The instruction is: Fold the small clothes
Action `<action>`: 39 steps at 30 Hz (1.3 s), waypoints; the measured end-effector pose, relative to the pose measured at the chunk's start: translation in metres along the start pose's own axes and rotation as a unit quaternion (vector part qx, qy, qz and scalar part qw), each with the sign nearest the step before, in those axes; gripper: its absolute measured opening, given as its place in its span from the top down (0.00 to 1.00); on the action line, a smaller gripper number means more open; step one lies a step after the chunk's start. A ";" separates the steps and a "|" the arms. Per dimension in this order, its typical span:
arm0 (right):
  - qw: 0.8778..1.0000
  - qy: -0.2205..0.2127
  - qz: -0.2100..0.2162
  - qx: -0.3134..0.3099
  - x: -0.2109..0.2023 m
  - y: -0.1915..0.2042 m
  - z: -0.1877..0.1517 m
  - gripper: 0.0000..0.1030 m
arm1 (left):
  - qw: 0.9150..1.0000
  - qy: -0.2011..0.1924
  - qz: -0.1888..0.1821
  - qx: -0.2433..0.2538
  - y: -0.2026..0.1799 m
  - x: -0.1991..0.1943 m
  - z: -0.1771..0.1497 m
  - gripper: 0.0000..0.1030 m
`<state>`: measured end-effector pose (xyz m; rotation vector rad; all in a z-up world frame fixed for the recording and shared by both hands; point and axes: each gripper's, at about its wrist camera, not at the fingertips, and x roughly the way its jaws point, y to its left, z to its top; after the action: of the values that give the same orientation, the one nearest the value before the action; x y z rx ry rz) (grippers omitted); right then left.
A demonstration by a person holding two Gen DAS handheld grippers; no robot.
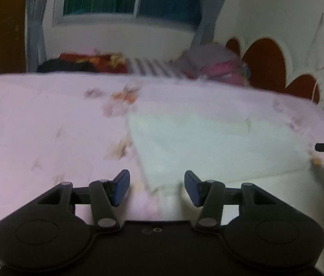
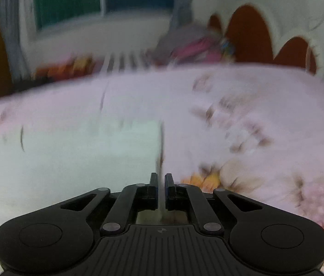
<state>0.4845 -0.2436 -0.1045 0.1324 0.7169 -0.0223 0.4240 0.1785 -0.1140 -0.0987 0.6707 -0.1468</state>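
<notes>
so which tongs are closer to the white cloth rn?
Right. The right tongs are shut on the white cloth at its edge; the left tongs stand open just short of its near corner.

left hand-held gripper body: matte black plastic, wide and low, with a rounded lobe at each lower corner of the frame
lobes: each carries a shallow raised disc
linkage: angled black arms with triangular cut-outs, pinned by round silver-grey rivets
pads: flat blue plates on the inner faces of the fingers
centre plate: smooth black, one small round hole near its top edge
right hand-held gripper body: same black shell, lobes and discs, same silver rivets
right centre plate: ribbed with fine lengthwise grooves, a small round mark at the top middle
right fingers: narrow black bars, blue edge on the right-hand one
</notes>
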 end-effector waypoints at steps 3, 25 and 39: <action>0.999 0.018 0.037 -0.003 0.006 0.007 0.000 0.97 | 1.000 0.018 -0.023 0.010 -0.011 0.021 0.005 0.50; 0.981 0.103 0.120 0.113 -0.119 -0.072 -0.097 0.54 | 0.993 0.078 -0.014 -0.089 0.010 -0.113 -0.115 0.32; 0.944 0.152 0.238 0.171 -0.215 -0.124 -0.203 0.54 | 0.969 0.094 -0.092 -0.209 -0.020 -0.175 -0.187 0.41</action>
<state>0.1814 -0.3454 -0.1284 0.6514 0.9697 0.3440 0.1695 0.1795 -0.1494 -0.5591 0.8752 -0.1943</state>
